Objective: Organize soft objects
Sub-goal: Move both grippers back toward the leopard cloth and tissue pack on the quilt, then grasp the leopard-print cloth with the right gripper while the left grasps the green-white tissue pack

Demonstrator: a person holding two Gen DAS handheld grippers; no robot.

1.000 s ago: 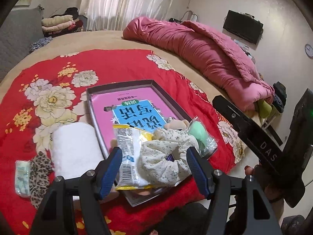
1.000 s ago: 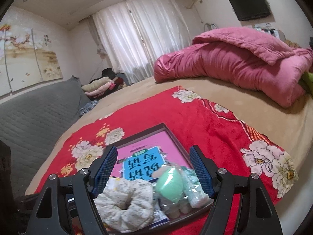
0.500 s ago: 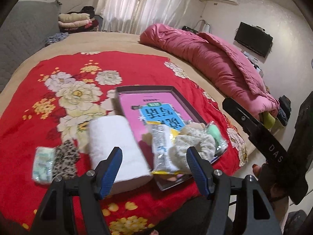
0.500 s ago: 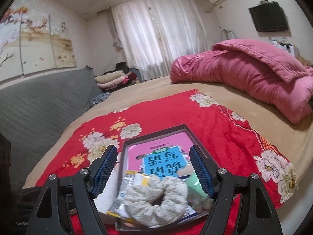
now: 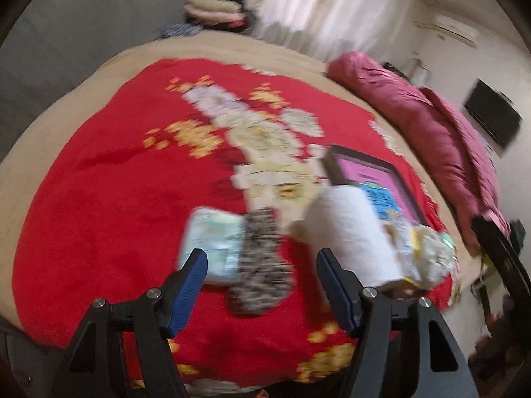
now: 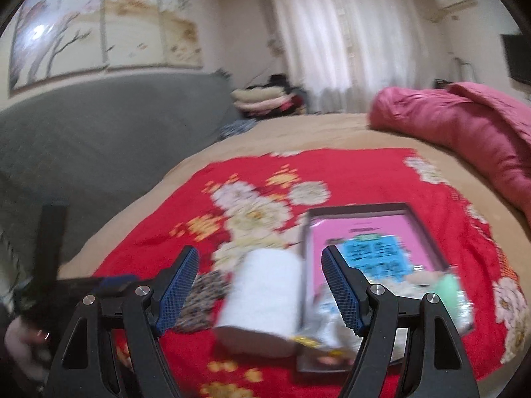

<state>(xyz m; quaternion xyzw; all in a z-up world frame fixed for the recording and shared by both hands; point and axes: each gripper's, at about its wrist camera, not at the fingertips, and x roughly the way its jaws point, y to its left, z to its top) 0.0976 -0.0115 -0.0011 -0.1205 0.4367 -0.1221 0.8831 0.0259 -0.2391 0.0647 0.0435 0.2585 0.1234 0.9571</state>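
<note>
On a bed spread with a red floral blanket (image 5: 109,205), both grippers have swung leftward across the scene within the last second, away from the tray and toward the loose items beside it. At far left in the left wrist view lies a pale green packet (image 5: 215,242), touching a leopard-print fabric piece (image 5: 262,265); the left gripper (image 5: 262,282) now frames these two between its fingers, which stand wide apart and hold nothing. Just right of them rests a white rolled towel (image 5: 351,229), its far end against the near-left corner of the dark tray (image 5: 391,169). The right gripper (image 6: 259,285), fingers likewise spread wide and empty, lines up on that towel (image 6: 265,298) in its own view. The tray (image 6: 421,222) carries a pink booklet (image 6: 358,225), with a cream scrunchie (image 5: 434,252) and a snack packet (image 5: 403,232) heaped at its near end and a green item (image 6: 448,288) at the right. Motion blur softens the detail. The shift suggests the soft things already in the tray are done with, and the towel, fabric piece and packet outside it are next to be gathered.
</note>
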